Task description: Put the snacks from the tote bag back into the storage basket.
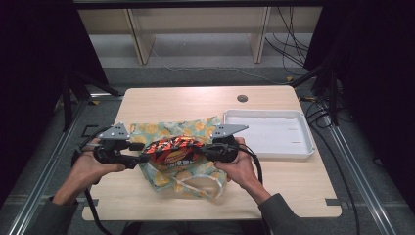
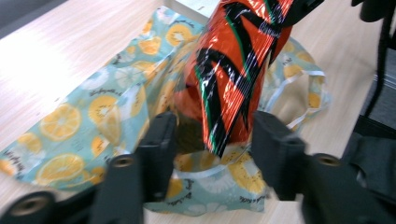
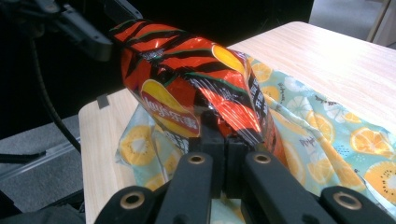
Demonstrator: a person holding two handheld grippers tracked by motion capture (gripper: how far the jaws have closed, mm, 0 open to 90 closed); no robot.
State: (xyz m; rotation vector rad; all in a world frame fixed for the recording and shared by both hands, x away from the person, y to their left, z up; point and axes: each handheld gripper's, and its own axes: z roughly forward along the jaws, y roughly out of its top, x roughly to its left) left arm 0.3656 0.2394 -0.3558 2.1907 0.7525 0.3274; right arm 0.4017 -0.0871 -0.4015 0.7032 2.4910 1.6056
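Pinching chip bag (image 3: 187, 88): right tool (image 3: 227, 140); left tool (image 2: 212, 140) apart.

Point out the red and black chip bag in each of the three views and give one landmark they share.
High view: the chip bag sits centre-left, between the two grippers, above the table.
Left gripper view: it runs from top centre down to between the open jaws.
Right gripper view: it fills the upper middle, its near end pinched in the shut jaws.
Shared landmark: the orange-slice patterned bag lying under it.
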